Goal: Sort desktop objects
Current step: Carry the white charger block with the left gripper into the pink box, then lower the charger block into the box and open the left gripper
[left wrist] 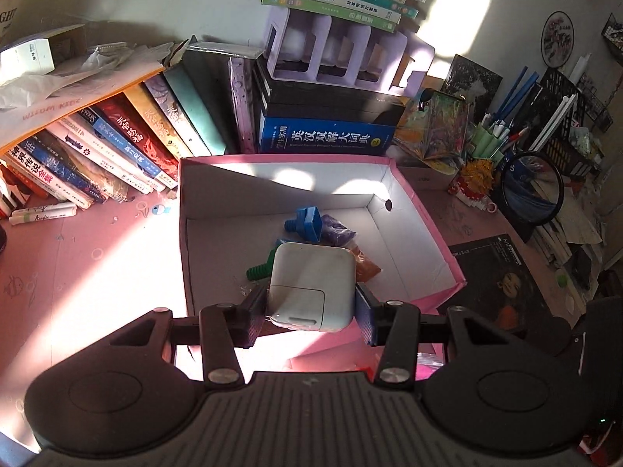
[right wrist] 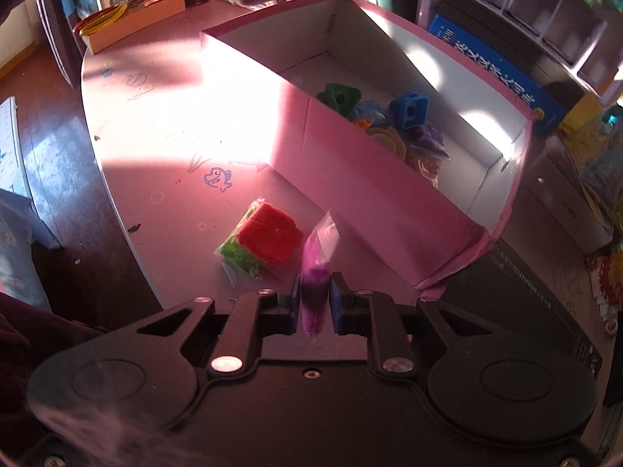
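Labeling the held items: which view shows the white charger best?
Left wrist. The charger sits large and central there, clamped between the left gripper jaws, held over the pink box. The right wrist view doesn't show it at all; it shows a purple bag in the right gripper.

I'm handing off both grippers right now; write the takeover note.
Left gripper: shut on the white charger, held over the pink box.
Right gripper: shut on a bag of purple clay, outside the box's near wall.
Done: blue block, green block and some clay bags are in the box.
Left: drop both items in, then the red and green clay bags on the desk.
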Tool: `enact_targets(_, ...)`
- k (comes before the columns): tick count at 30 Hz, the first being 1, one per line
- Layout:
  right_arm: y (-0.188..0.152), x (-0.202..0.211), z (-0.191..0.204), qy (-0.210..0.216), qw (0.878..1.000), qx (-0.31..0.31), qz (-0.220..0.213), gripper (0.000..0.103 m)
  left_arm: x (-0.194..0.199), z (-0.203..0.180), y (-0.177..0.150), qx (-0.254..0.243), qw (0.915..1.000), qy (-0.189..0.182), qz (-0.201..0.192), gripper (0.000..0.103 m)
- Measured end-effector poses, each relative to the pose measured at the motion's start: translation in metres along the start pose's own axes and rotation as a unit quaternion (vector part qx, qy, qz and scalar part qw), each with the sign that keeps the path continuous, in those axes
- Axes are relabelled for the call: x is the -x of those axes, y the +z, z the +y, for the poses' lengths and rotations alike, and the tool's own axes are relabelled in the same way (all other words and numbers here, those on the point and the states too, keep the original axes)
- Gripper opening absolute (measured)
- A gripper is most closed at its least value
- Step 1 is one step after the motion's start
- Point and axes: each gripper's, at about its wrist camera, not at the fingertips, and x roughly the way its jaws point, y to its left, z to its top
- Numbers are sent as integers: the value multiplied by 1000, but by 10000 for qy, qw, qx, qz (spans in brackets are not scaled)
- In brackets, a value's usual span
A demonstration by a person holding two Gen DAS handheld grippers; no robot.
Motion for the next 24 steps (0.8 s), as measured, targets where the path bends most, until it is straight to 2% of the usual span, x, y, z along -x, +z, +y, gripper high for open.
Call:
enact_targets(5,-2,15,-17,24,9978,-651,-108,15,-20,5,13,13,9999,-57,127,46)
enact_targets(7,-1,20,-26,132,9950,-982,-149,11,-31,5,17,-38,9998,-57,208,46)
enact_targets(11,-5,6,-28,165,9943,-1052,89,11,-58,6,22,-57,9987,-67,496,46)
enact_targets(13,-7,-6,-27,99,9933,-1111,289,15,-71,6,24,-77,9977,-48,675,46)
enact_targets(15,-9,-17,-28,121,9907,-1286,415,52,-83,4,25,-134,9966,-35,807,46)
enact_targets(20,-7,-39,-36,210,9800,-1922,478,53,-105,3,29,-163,9946,-15,1022,46)
enact_targets(24,-1,-52,-37,131,9743,-2173,569,52,-116,2,33,-140,9934,-8,1141,46)
